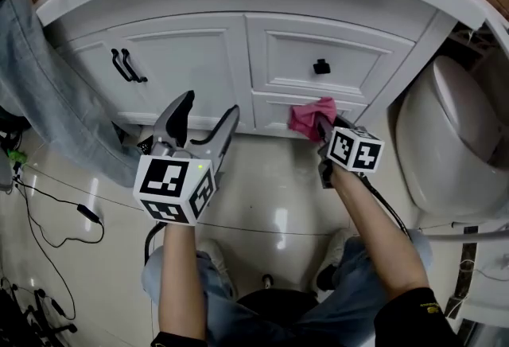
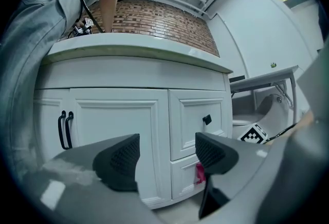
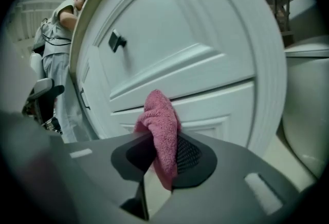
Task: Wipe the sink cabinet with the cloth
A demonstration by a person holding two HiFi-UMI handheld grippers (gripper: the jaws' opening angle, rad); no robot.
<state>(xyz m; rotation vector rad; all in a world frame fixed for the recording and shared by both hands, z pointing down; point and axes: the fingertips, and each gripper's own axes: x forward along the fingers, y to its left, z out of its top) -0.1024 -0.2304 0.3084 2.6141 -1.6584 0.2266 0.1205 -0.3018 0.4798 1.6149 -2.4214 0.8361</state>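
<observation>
Where the head view looks steeply down, I log a white sink cabinet [image 1: 191, 59] across the upper half of the frame.

Right claw [image 1: 320, 124]: centre right of the frame, pointed at the cabinet. In the right gripper view its jaws are pressed onto a pink cloth [image 3: 162, 125], which is pinched between the dark pads and bunches up above them.

Cloth, position: at centre frame in the head view, against the lower drawer [image 1: 274, 116] of the cabinet's right-hand column, just under the upper drawer with the black knob [image 1: 321, 66]. I cannot tell whether it touches the drawer front.

Left claw [image 1: 208, 111]: lower left of centre, held off the cabinet. In the left gripper view its jaws are spread with nothing between them, and only the cabinet door shows in the gap.

Other entries: two black door handles [image 1: 126, 65] at upper left; a white toilet [image 1: 453, 138] at the right edge; a glossy tiled floor [image 1: 270, 186] below; a black cable [image 1: 48, 202] at lower left; a second person's jeans leg [image 1: 48, 91] at the left edge.
</observation>
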